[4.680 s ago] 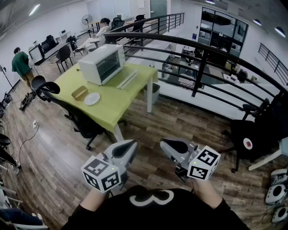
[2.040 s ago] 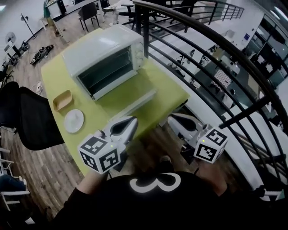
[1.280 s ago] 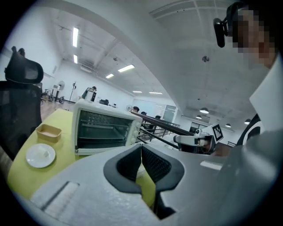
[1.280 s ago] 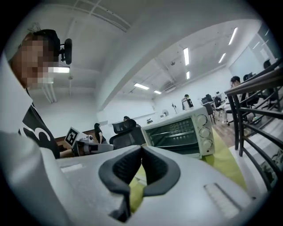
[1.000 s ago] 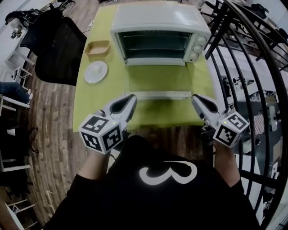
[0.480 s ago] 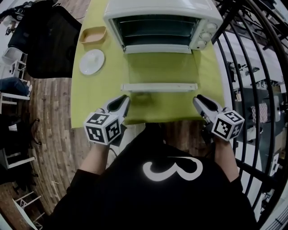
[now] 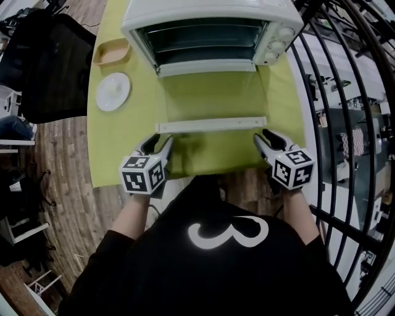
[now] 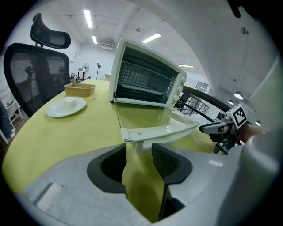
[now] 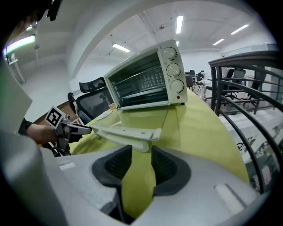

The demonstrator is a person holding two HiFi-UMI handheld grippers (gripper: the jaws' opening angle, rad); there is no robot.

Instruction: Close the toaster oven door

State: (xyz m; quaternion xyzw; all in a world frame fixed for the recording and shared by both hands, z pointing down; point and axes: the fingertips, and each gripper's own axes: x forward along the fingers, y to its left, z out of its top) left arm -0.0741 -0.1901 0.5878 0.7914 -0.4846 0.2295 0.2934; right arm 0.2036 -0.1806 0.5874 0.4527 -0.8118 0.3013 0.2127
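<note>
Over the green table (image 7: 120, 148), left hand-held gripper (image 7: 159, 142) and right hand-held gripper (image 7: 265, 136) are opening, empty, beside the toaster oven door handle (image 7: 211, 125), ready to grip

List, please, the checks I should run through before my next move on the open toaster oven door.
1. Glass door of the white toaster oven folded down flat, ready to be closed: ok.
2. Left gripper at the left end of the door's white bar handle, jaws opening, nothing between them: ok.
3. Right gripper at the handle's right end, jaws opening, nothing between them: ok.
4. Handle gripped: not ok; it lies just ahead of both grippers.
5. Door's swing path free; white round plate and tan shallow tray sit off to the left: ok.
6. Nothing protruding from the oven cavity: cannot tell; only racks show.
</note>
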